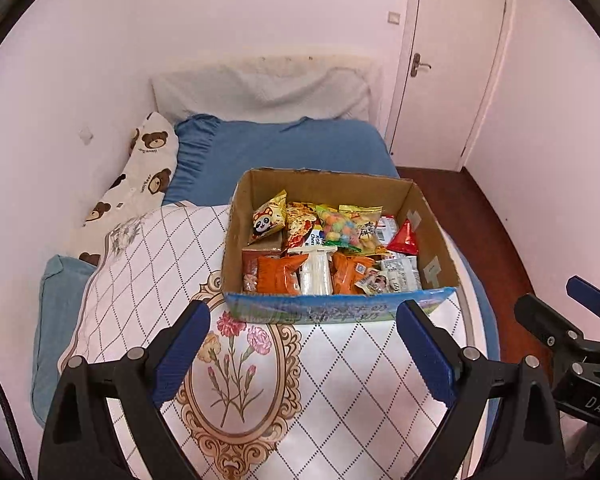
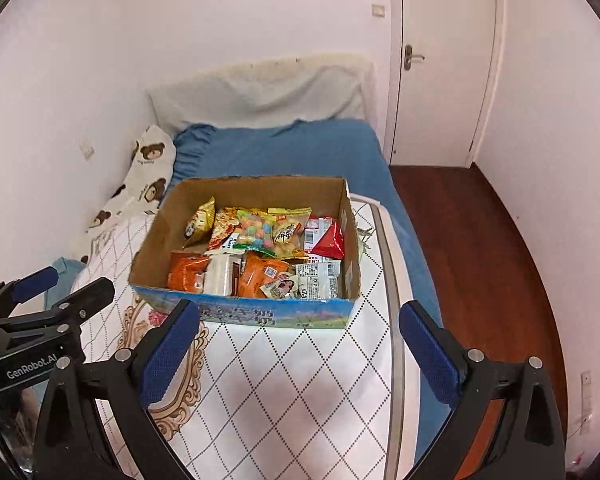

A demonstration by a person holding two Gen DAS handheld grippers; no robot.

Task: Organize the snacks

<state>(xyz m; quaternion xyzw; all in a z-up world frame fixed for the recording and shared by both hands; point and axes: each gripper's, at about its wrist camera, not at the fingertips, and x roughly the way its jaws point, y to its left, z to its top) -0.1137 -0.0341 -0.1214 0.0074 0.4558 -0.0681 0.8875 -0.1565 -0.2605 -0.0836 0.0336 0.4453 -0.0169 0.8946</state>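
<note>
A cardboard box (image 1: 332, 184) with a blue printed front is packed with bright snack packets (image 1: 328, 252) in orange, yellow and red. The left gripper (image 1: 304, 344) and right gripper (image 2: 300, 344) both gape wide, holding nothing.

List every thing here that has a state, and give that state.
left claw: open, empty
right claw: open, empty
cardboard box: open-topped, full of snack packets, resting on the quilt
door: shut
red packet: inside the box, at its right side
</note>
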